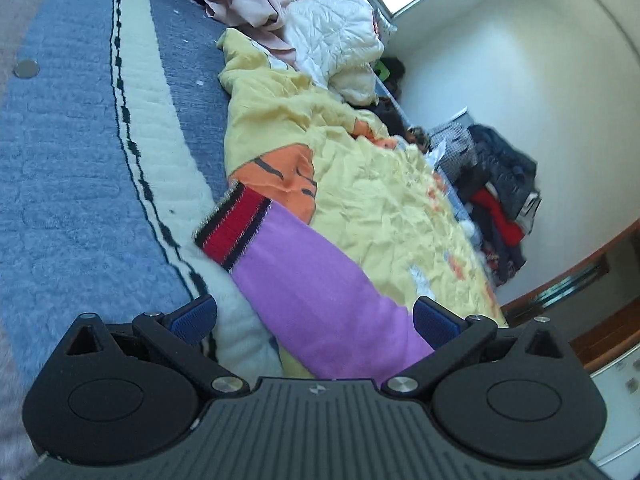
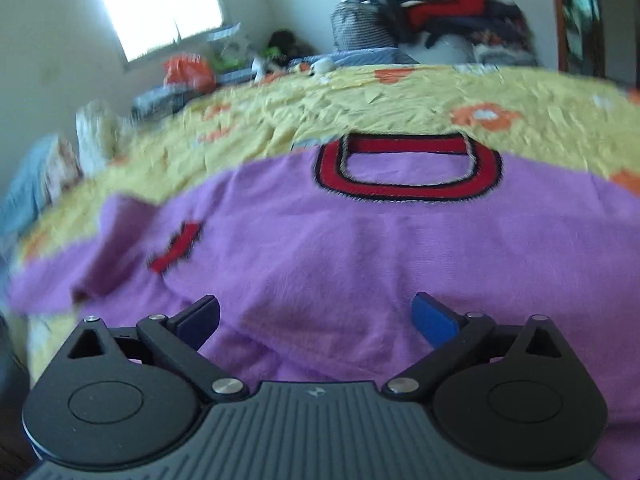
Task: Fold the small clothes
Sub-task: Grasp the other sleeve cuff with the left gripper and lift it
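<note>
The purple sweater [image 2: 360, 248] lies spread on the yellow quilt [image 2: 400, 96] over the bed, apparently not yet folded, with left hand-held gripper [image 1: 315, 316] and right hand-held gripper [image 2: 316, 316] both wide open, gripping nothing

The purple sweater [image 2: 360, 248] runs past the frame's right edge – its left sleeve [image 2: 120, 240] blurred

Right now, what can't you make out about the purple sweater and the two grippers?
- Purple sweater hem: right wrist view, hidden behind the right hand-held gripper.
- Its far sleeve: right wrist view, cut off by the right edge.
- Sweater body: left wrist view, only one sleeve shows, passing under the left hand-held gripper.
</note>
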Motion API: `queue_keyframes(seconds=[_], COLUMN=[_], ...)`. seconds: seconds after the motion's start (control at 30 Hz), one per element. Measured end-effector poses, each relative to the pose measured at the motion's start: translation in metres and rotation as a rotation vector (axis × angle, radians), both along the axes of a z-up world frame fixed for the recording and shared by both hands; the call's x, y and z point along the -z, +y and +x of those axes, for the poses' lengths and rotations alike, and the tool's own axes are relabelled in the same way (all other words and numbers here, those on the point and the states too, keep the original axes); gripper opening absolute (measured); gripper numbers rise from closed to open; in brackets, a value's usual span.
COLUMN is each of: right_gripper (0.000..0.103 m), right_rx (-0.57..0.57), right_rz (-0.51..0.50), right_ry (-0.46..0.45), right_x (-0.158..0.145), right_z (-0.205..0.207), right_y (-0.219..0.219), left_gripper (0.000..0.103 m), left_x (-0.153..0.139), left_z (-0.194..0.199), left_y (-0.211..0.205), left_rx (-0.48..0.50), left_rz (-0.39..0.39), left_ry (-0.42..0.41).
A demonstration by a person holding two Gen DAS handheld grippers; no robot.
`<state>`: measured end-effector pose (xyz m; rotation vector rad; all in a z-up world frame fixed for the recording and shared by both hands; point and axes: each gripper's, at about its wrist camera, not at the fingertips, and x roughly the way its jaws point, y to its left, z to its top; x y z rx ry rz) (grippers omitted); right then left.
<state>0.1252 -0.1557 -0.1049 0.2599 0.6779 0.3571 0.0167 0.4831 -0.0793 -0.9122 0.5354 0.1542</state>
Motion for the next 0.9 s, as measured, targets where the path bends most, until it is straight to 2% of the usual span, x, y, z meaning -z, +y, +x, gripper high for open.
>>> queue_keyframes(seconds=[0.1,0.13,0.2,0.23,0.3,0.4,0.5,0.57,0.6,0.63,0.67,0.7,0.73,0.77,0.83,0.9], right_gripper=[0.103,0.103,0.103,0.103,0.103,0.103,0.103,0.103,0.103,0.103,0.103,0.103,0.103,0.103,0.103,0.103], right_rx=[0.002,0.003,0.006,0.006,0.01,0.015,0.018,0.022,0.023,0.027,0.034,0.04,0.042,0.042,0.042,0.047], right_rz=[0.052,0.056,0.057,0.057,0.062,0.069,0.071,0.08,0.084,0.09,0.096,0.101,0.105,0.106,0.107,0.11], right_ry=[-0.002,-0.003,-0.005,-0.005,-0.006,-0.01,-0.013,-0.016,-0.017,-0.019,-0.021,-0.021,-0.021,-0.021,-0.022,-0.023], right_x=[0.001,0.001,0.002,0.003,0.003,0.003,0.004,0.004,0.004,0.004,0.004,0.004,0.004,0.004,0.004,0.004], right_z=[0.002,0.003,0.003,0.004,0.003,0.002,0.002,0.001,0.001,0.0,0.0,0.0,0.0,0.0,0.0,0.0], right_y=[-0.007,-0.007,-0.006,-0.006,-0.006,-0.007,-0.007,-0.009,-0.009,-0.011,-0.012,-0.013,-0.014,-0.014,-0.014,-0.014], left_gripper=[0.103,0.103,0.103,0.103,0.103,0.103,0.101,0.098,0.079,0.064,0.036,0.015,0.008,0.008,0.006,0.005], left_x=[0.005,0.006,0.01,0.009,0.003,-0.012,-0.002,0.003,0.003,0.005,0.008,0.015,0.022,0.029,0.036,0.03], left_z=[0.002,0.006,0.018,0.021,0.031,0.04,0.056,0.058,0.055,0.05,0.044,0.038,0.032,0.025,0.016,0.007], left_y=[0.011,0.013,0.017,0.018,0.015,0.008,0.011,0.015,0.018,0.023,0.029,0.036,0.043,0.048,0.053,0.053], left_rx=[-0.001,0.005,-0.009,-0.015,-0.004,-0.022,0.004,-0.024,-0.055,-0.094,-0.127,-0.139,-0.149,-0.168,-0.186,-0.212], left_rz=[-0.056,-0.076,-0.129,-0.13,-0.109,-0.005,0.002,0.001,-0.002,-0.023,-0.067,-0.135,-0.209,-0.261,-0.294,-0.287], left_ry=[-0.082,-0.087,-0.011,0.007,0.121,0.206,0.245,0.222,0.212,0.22,0.218,0.185,0.141,0.113,0.055,-0.016])
